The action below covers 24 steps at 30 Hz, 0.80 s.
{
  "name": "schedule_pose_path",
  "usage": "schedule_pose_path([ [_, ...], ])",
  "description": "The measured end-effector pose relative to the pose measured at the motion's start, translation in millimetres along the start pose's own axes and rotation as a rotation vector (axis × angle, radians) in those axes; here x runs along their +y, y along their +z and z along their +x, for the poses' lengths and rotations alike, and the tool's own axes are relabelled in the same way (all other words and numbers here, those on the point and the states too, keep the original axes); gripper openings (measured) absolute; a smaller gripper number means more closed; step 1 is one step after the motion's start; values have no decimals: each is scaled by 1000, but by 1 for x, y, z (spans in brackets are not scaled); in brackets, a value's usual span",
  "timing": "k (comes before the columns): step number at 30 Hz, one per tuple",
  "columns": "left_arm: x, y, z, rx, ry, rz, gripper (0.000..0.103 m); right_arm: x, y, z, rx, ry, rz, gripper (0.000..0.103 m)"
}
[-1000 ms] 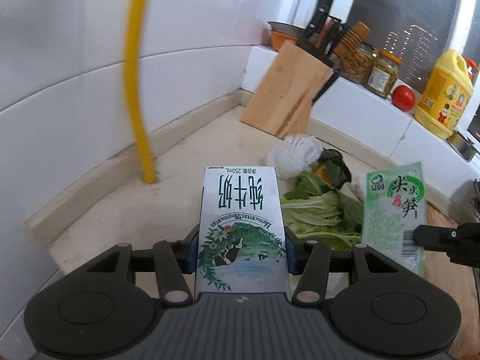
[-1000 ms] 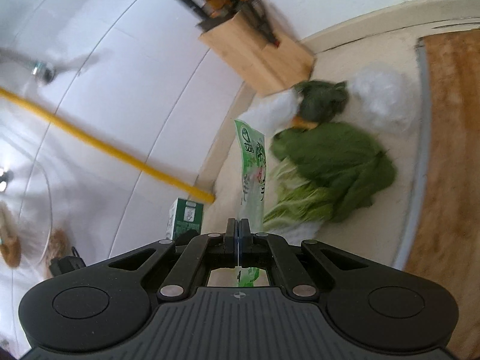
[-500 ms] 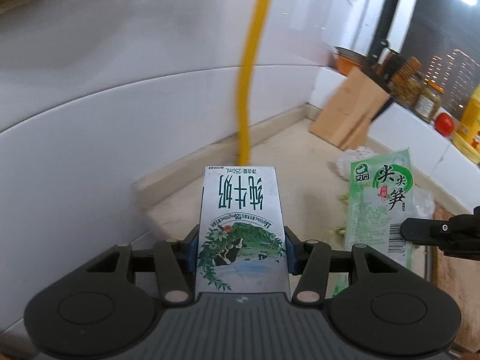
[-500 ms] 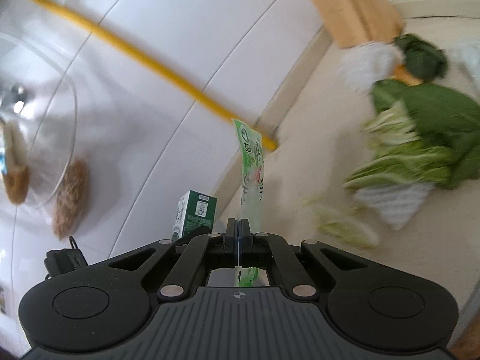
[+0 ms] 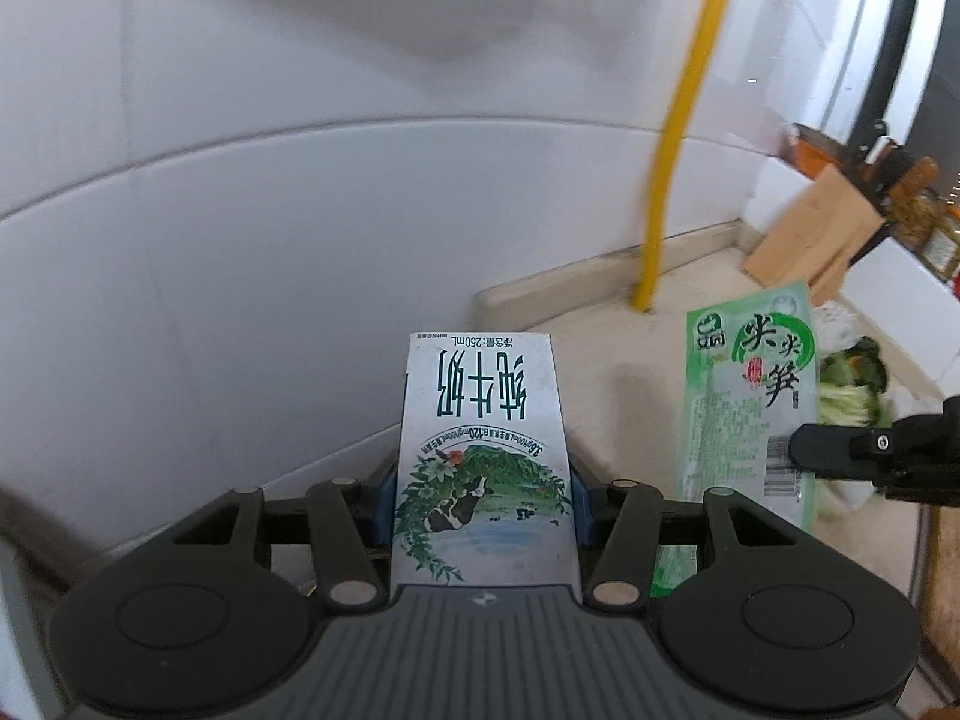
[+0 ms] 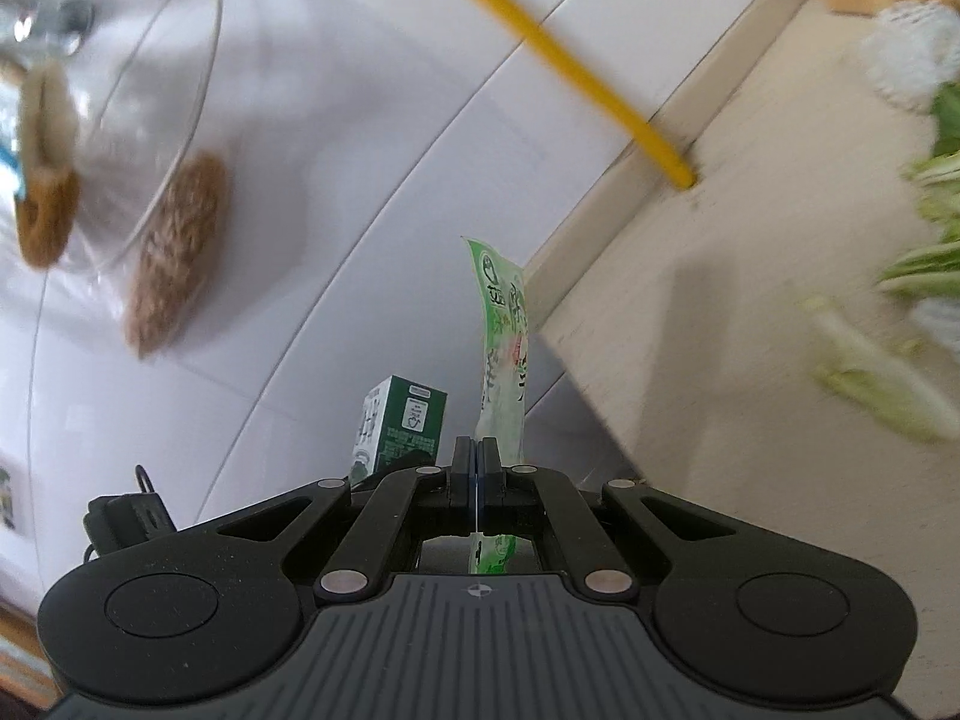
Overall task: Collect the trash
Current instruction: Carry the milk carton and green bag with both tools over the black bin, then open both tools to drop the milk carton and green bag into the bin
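Left claw [image 5: 483,501] still clamps milk carton [image 5: 480,450], right claw [image 6: 477,468] green wrapper [image 6: 501,348]; vegetables slid rightward.

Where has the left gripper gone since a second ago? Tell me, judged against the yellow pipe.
Yes. The left gripper, carrying the milk carton, has swung left: the yellow pipe went from its left to its right.

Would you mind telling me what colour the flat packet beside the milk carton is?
Green and white packet, clearest in the left wrist view.

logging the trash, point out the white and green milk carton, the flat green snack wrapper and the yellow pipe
white and green milk carton [image 5: 483,450], left wrist view, printed front
flat green snack wrapper [image 5: 750,396], left wrist view, label middle
yellow pipe [image 5: 666,180], left wrist view, mid-length
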State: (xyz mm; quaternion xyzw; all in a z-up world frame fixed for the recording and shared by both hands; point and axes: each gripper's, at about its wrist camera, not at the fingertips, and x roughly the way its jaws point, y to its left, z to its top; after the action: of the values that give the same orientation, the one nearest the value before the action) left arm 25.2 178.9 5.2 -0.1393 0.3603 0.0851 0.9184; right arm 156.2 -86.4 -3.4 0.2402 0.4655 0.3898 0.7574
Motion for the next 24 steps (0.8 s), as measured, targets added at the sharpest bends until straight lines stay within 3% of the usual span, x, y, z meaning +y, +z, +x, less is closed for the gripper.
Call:
schedule_pose_path([
  [10,40,-35,12,85,95,-72,45,16,-23,60,133,-6,-39,1],
  [24,45,-47,61,215,147,-73,46,26,-38,132,238,-132,-139,2],
])
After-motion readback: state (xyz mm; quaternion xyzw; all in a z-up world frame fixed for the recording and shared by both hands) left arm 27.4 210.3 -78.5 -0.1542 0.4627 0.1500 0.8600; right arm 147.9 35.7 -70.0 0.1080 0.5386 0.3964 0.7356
